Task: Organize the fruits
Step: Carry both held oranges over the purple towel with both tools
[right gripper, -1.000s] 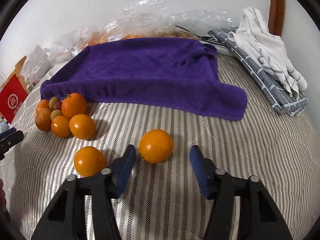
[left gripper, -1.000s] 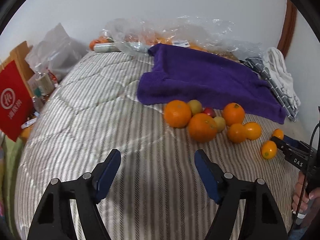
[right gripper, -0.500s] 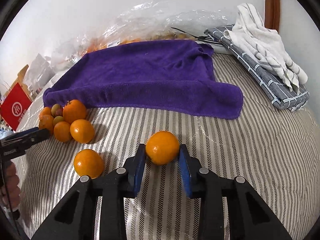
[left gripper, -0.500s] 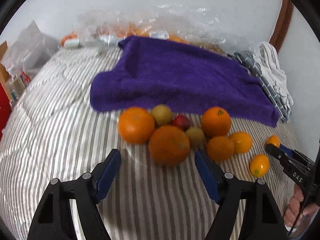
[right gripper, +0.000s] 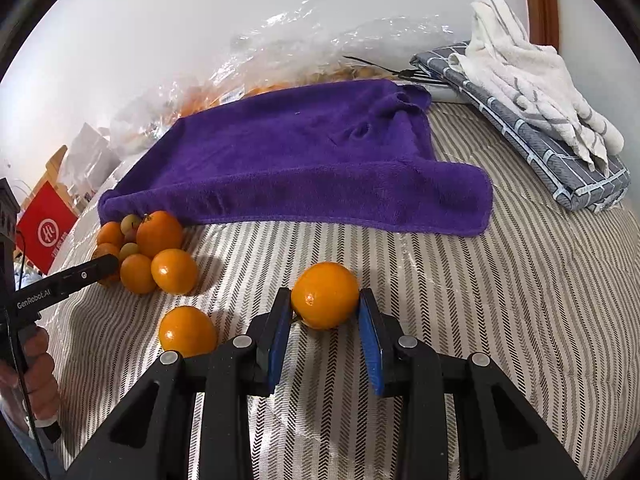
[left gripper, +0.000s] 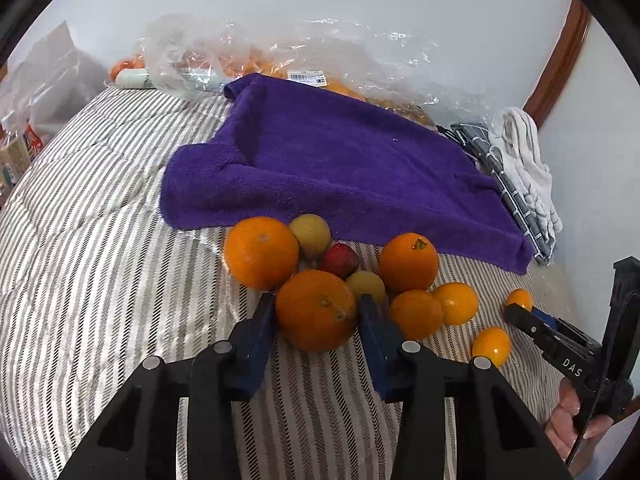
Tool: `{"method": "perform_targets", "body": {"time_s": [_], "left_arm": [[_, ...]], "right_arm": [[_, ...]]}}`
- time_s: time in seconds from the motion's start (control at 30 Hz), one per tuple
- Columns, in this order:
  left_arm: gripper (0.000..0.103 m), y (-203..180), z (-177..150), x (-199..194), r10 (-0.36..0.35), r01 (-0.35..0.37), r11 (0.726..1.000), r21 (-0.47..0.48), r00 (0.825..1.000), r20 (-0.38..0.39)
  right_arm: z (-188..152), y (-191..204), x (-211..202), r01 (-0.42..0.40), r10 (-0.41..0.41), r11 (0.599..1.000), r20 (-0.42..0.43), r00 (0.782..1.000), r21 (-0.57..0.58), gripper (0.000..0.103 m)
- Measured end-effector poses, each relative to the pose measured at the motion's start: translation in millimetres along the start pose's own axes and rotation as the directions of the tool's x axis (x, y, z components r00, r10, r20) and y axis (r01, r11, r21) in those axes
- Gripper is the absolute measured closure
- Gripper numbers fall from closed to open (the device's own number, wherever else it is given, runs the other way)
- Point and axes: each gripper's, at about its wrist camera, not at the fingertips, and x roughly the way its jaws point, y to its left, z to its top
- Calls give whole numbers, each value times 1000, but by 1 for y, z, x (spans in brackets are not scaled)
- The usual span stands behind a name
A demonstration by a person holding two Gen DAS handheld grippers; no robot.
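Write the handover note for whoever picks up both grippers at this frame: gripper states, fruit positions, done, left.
Left gripper: jaws closing around the large front orange in the fruit cluster.
Right gripper: shut on a small round orange, apart from the cluster on the striped bedcover.
Another loose small orange lies beside the right gripper.
The purple towel behind is bare of fruit.
Done: nothing visibly sorted yet.
Left: the whole cluster, including the red fruit and two yellowish ones.

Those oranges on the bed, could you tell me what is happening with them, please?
A person is sorting fruit on the striped bedspread with two tools. The right hand-held gripper is shut on a small orange. The left hand-held gripper is closing around the large orange at the front of the fruit pile, beside the purple towel.
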Motion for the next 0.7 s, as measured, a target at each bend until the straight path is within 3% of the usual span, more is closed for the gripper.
{"method": "perform_targets", "body": {"time_s": [0.4, 0.7], "left_arm": [[64, -7, 3, -42, 28, -30, 999, 38, 998, 50], [64, -18, 50, -73, 21, -25, 999, 32, 994, 107]], "right_arm": [[-2, 5, -18, 19, -17, 999, 46, 999, -38, 70], [44, 15, -57, 29, -22, 998, 128, 991, -56, 70]]}}
